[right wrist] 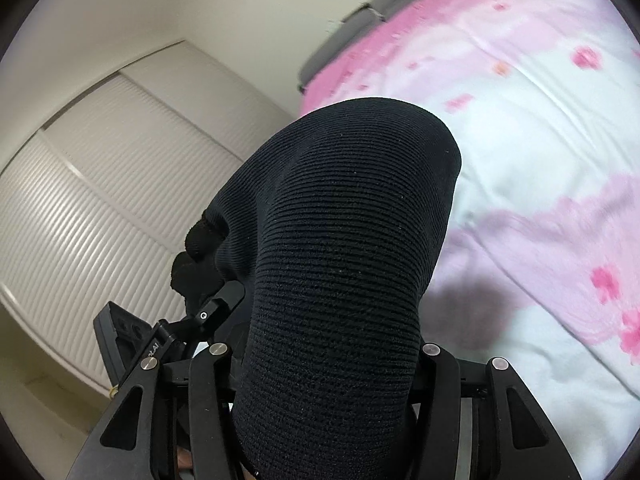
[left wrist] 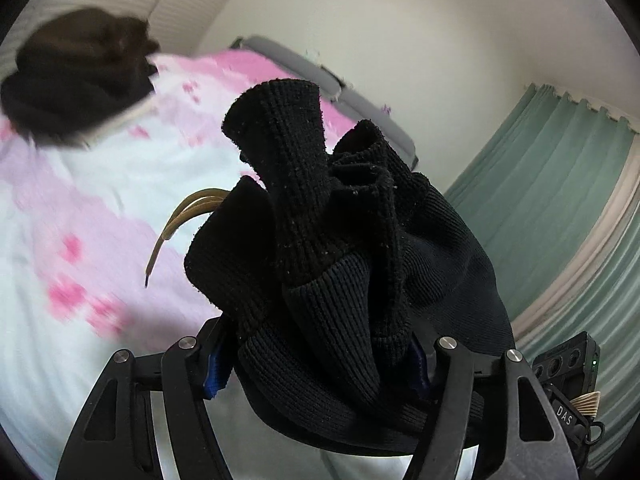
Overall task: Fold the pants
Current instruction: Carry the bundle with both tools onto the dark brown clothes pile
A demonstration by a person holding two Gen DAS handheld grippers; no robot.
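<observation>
upward, bunched pants (left wrist: 320, 240)

The pants (left wrist: 336, 248) are black ribbed knit cloth, matt and slightly fuzzy, flecked with pale lint; a tan cord (left wrist: 176, 220) looks smooth and faintly shiny. The left gripper (left wrist: 316, 360) has matt black plastic-looking arms, bright round metal pins and blue pads (left wrist: 214, 372). The right gripper (right wrist: 324, 364) shows the same matt black finish and silver pins. The bedspread (right wrist: 540, 128) is soft printed cloth, pink and white. The closet doors (right wrist: 100, 184) are ribbed, matt cream slats. The curtain (left wrist: 560, 184) is dull green pleated fabric
</observation>
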